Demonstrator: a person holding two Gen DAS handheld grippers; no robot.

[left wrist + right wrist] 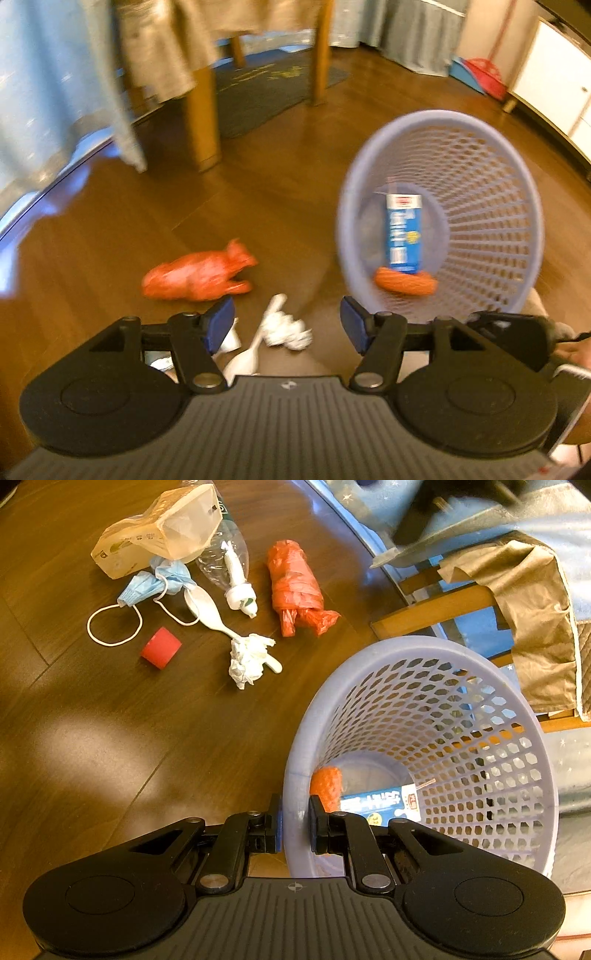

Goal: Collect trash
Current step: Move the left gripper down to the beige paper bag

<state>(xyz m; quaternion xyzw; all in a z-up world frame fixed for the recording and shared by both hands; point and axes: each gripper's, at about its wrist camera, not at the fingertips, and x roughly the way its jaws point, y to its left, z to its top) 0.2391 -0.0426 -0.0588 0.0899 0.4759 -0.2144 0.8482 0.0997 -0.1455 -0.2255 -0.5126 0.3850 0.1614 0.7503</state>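
Observation:
A lilac mesh waste basket (pixel 491 716) (pixel 491 184) is tilted, with my right gripper (pixel 295 827) shut on its near rim. Inside lie a blue carton (pixel 403 232) (pixel 376 801) and an orange net roll (pixel 404 282) (pixel 327 782). My left gripper (pixel 288 325) hangs open above the floor, nothing between its fingers, over a crumpled white tissue (pixel 286 328) (pixel 247 659) and a white plastic spoon (pixel 243 360) (pixel 212 613). An orange plastic bag (pixel 195 275) (pixel 295 587) lies just beyond.
More litter on the wooden floor: a red cap (pixel 160 648), blue face mask (pixel 151 587), clear bottle (pixel 225 554), beige paper bag (pixel 162 528). Wooden table legs (pixel 201 118), hanging cloth (pixel 66 88) and a mat (pixel 266 88) stand behind.

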